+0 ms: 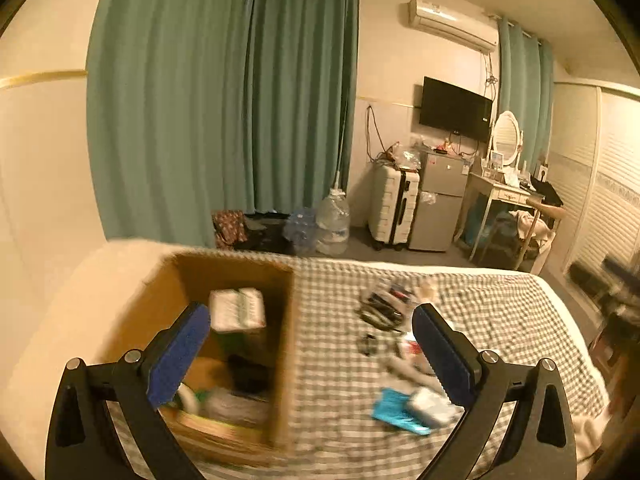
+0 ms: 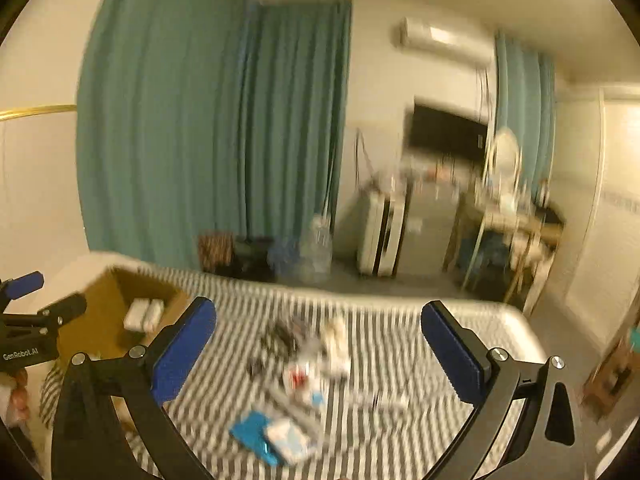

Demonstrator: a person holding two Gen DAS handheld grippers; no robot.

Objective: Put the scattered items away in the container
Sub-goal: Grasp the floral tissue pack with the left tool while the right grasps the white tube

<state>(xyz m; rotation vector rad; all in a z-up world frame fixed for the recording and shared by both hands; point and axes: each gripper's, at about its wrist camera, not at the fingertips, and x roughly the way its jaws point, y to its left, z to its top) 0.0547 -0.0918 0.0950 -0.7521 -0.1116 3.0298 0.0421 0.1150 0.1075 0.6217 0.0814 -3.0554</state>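
Starting at the left, the cardboard box (image 1: 236,344) is sitting on the checked bedspread (image 1: 500,312) with a white carton (image 1: 238,310) and other bits already lying inside it, and the left gripper (image 1: 312,354) is hanging above its near right wall with both blue pads spread wide and nothing between them, so it is released and carrying nothing; the risk I am reading here is that a low pass clips that thin wall and shoves the box across the soft cover. Moving to the middle, the scattered items are waiting near the box's right side: a dark tangle of cables (image 1: 380,308), some small white pieces I cannot make out through the blur, and a blue packet (image 1: 400,410) with a white pack (image 1: 430,406) touching it. Moving right, the right gripper (image 2: 318,356) is hovering over that same heap, jaws wide apart and empty. Both claws are aiming at one crowded patch, so they could be colliding, and the looped cables could be snagging a neighbour and dragging it along; the flat packet is looking hard to pinch off yielding bedding, so pads could be closing on fabric instead
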